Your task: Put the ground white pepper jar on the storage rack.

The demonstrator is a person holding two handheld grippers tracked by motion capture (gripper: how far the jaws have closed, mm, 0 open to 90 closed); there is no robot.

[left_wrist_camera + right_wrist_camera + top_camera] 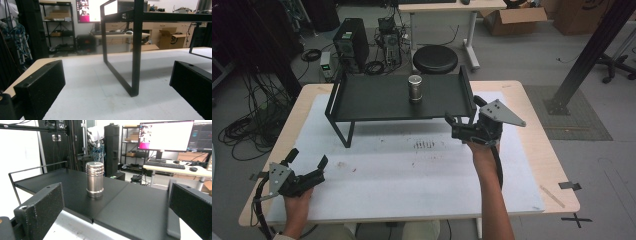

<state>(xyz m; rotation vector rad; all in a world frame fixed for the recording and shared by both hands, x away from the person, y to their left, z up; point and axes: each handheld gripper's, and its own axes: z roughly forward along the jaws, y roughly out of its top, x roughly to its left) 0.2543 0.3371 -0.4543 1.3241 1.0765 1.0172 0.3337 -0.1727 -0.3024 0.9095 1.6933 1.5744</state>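
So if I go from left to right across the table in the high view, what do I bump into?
Left tongs → the black shelf's left leg → the metal cylinder standing upright on the black shelf → right tongs.

One light wooden worktop (532, 150) is carrying one white rectangular mat (412, 175). One black metal raised shelf stand (362, 100) is standing on it, bearing one silver ribbed metal cylinder (415, 88). Two black two-jaw grippers are showing: the left gripper (307, 159) and the right gripper (464, 112). One round black stool (435, 59) is sitting on the floor beyond.
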